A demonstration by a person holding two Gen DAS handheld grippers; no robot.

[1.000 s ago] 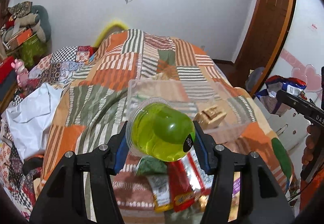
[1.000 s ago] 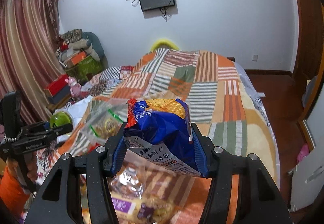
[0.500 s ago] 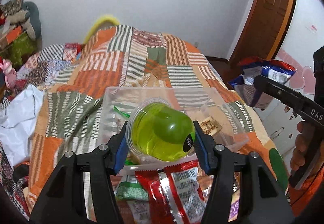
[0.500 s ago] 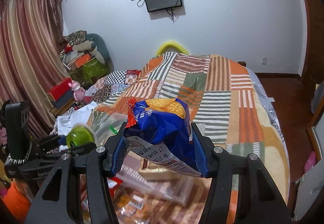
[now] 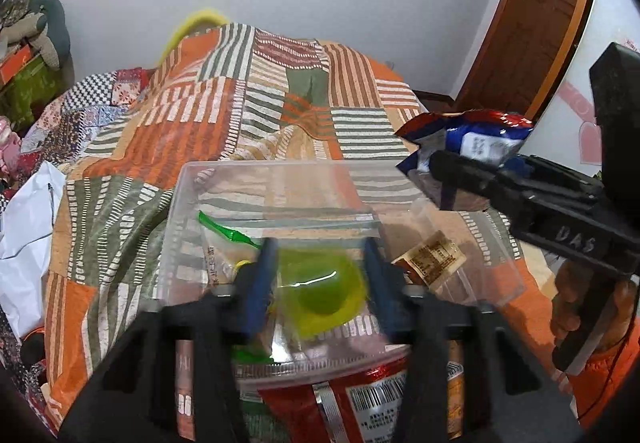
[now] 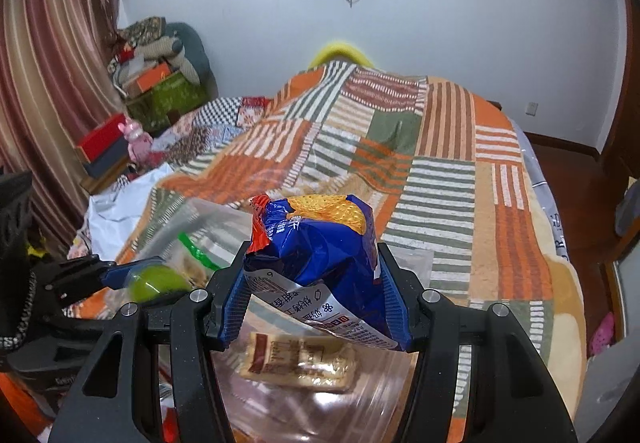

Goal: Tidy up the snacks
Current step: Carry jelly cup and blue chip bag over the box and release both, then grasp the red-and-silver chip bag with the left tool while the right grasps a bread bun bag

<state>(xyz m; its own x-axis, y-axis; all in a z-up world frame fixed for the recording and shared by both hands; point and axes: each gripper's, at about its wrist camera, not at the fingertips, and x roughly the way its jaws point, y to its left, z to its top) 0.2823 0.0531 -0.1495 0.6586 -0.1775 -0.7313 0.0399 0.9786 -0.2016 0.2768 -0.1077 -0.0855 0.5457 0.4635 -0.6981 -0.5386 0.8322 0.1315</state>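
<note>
A clear plastic bin [image 5: 276, 179] sits on the patchwork bedspread. My left gripper [image 5: 320, 283] is shut on a green jelly cup [image 5: 324, 295] and holds it over the bin's left half; the view is blurred. The cup also shows in the right wrist view [image 6: 154, 283]. My right gripper [image 6: 316, 291] is shut on a blue snack bag [image 6: 320, 263], held above the bin's right side. The bag shows in the left wrist view [image 5: 476, 139]. A wrapped biscuit pack [image 6: 300, 359] lies in the bin, and a green-edged packet [image 5: 224, 235] lies in its left part.
Red snack packets [image 5: 360, 407] lie on the bed just in front of the bin. White cloth [image 5: 24, 235] is at the bed's left edge. Boxes and a pink toy [image 6: 138, 137] stand left of the bed. A wooden door [image 5: 532, 27] is at the right.
Both grippers have moved forward and down towards the bin. The green cup now hangs over the bin's left half, and the blue bag is over its right side.
</note>
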